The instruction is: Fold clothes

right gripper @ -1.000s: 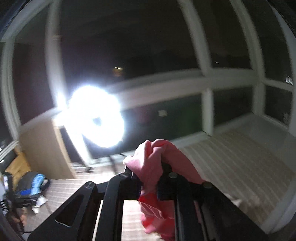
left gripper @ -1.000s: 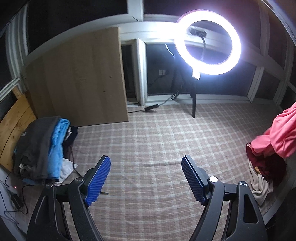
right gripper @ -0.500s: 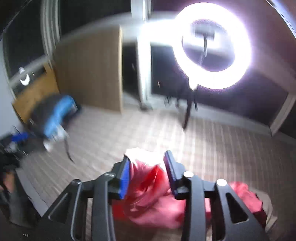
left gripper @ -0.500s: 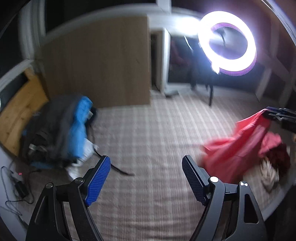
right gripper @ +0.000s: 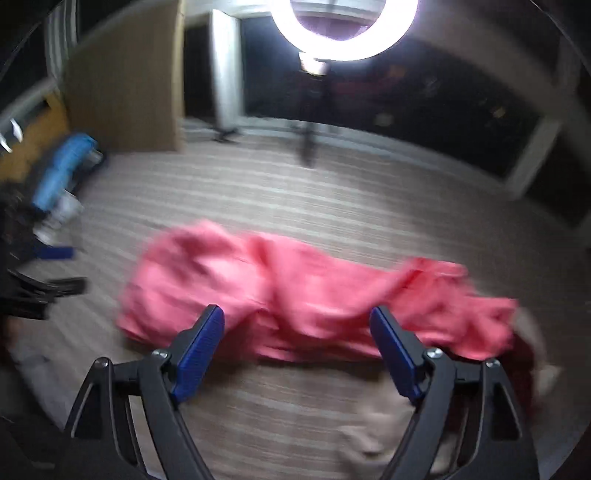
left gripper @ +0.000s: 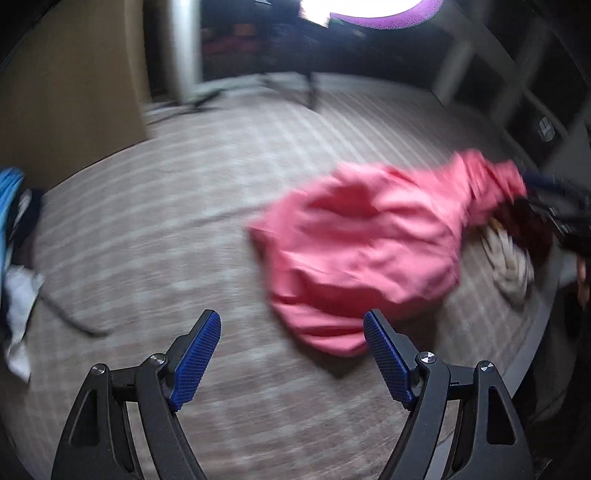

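A pink garment lies crumpled and blurred on the checked cover, right of centre in the left wrist view. My left gripper hangs open above the cover, its right finger beside the garment's near edge, nothing between the pads. In the right wrist view the same pink garment stretches across, just beyond my right gripper. Its jaws are opening wide, and the blue pads press on nothing. The right gripper also shows dark at the garment's far right end.
A heap of blue and dark clothes sits at the left. Dark red and beige clothes lie at the right edge. A black strap trails on the cover. A ring light and wooden board stand behind.
The right gripper, shut on the pink garment a second ago, has opened and let it go. The garment has dropped onto the cover. Both grippers have sunk and tipped downward.
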Available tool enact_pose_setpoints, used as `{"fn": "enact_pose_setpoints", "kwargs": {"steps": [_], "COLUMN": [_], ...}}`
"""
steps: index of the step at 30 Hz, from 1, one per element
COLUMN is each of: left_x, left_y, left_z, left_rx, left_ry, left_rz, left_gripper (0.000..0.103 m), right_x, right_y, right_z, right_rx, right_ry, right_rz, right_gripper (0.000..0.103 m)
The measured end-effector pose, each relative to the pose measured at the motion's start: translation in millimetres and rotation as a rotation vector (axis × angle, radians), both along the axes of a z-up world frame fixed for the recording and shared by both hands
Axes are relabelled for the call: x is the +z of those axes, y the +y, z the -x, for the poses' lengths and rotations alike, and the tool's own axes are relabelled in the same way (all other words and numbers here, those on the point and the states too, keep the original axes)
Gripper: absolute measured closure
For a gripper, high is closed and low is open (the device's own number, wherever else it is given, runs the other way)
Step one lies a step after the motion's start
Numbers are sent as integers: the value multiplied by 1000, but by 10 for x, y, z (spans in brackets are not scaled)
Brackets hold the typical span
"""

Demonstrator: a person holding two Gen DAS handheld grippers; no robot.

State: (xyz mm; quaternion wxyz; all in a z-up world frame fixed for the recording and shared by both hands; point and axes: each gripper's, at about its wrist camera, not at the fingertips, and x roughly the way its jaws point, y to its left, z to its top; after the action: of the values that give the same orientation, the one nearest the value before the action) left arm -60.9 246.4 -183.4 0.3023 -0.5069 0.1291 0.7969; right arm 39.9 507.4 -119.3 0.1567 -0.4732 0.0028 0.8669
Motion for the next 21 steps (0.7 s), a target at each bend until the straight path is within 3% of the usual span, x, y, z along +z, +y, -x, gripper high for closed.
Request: {"fn": "enact_pose_setpoints", "kwargs": {"steps": [3,8,10,12,13,15,17,18,19,21], "left_x": [-132,-284,-384,-456,-466,-391,-258,-173,-86,58], "left_y": [399,978,1124,1175,1138,967,750,607,462,178], "left_z": [-117,-175,-87,36,142,297,427,494,561,687], "left_rx": [-107,-244,-267,-269,-244,-196,-146,-117,-88,-25], "left_ry": [27,88,61,-7,-57,-83,-71,-56,-40,-38], "left_rz": [37,101,121,113,89,36,-4,-13,-21,-57], "left_gripper": [24,26,40,91,97,97,98,98,98,98], "right_x": [-257,-476,-579,-728,-802,-950,-1029,-1021,-950,-760], "right_y": [263,499,448,379,344,275,241,243,272,357], "right_z": [-69,28,167,324,403,560,639,651,632,569], "right_rx": [-27,13,70,128,156,214,244,252,244,207], "right_ry": [-84,-104,-112,-146,-163,-197,-220,-215,-187,-110], "right_rz": [-46,-16,-55,-75,-85,-106,-68,-26,18,91], "right_gripper": [22,22,22,22,22,22,38,72,94,95]}}
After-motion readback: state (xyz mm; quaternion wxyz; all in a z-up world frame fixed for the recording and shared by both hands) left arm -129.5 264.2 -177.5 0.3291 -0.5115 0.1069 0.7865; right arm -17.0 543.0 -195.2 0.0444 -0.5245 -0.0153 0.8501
